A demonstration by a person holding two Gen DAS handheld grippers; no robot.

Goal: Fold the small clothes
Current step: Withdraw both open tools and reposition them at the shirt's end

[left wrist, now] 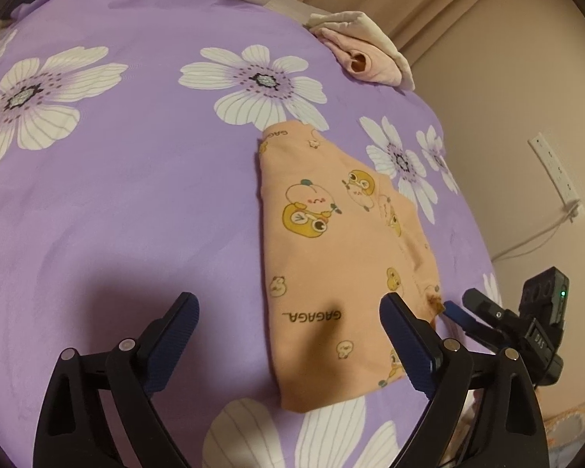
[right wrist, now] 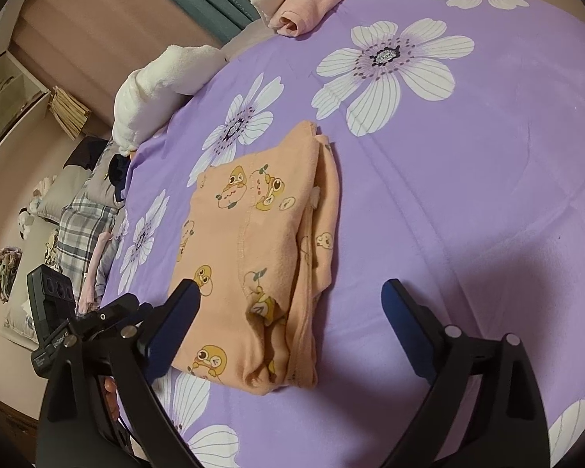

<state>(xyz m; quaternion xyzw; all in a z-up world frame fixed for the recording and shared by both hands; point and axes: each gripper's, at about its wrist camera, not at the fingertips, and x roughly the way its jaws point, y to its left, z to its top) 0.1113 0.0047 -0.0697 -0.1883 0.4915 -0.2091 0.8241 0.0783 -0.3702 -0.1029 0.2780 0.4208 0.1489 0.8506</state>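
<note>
A: How many garments are on the bed (left wrist: 136, 202) from where you stand?

B: I count one orange garment (left wrist: 343, 257) folded into a compact stack near the bed's edge, printed with yellow cartoon frogs and the word GAGAGA. Farther off, at the far edge, lies one pink bundle (left wrist: 364, 60) with a cream cloth around it – so two heaps of clothes on the purple sheet, well apart.

A: And the tongs?

B: Two pairs. The left tongs (left wrist: 288, 335) are spread wide, one finger over bare sheet, the other over the near corner of the orange garment; I cannot tell whether it touches the cloth. They pinch nothing. The right tongs (right wrist: 290, 316) are spread as well, straddling the folded stack's near end – nothing is held between them.

A: Can each pair see the other?

B: Yes. In the left view the right tongs (left wrist: 475, 312) show at the stack's corner, at the bed's edge. In the right view the left tongs (right wrist: 109, 312) sit just beside the garment (right wrist: 253, 257) on its other side.

A: Anything else nearby?

B: One white towel roll (right wrist: 160, 89) at the bed's (right wrist: 487, 195) edge, one plaid cushion (right wrist: 84, 230) on the floor side, the pink bundle (right wrist: 316, 4) again, and one wall socket (left wrist: 557, 175) with a cable. The layers of the stack show as several folded edges along one side.
</note>
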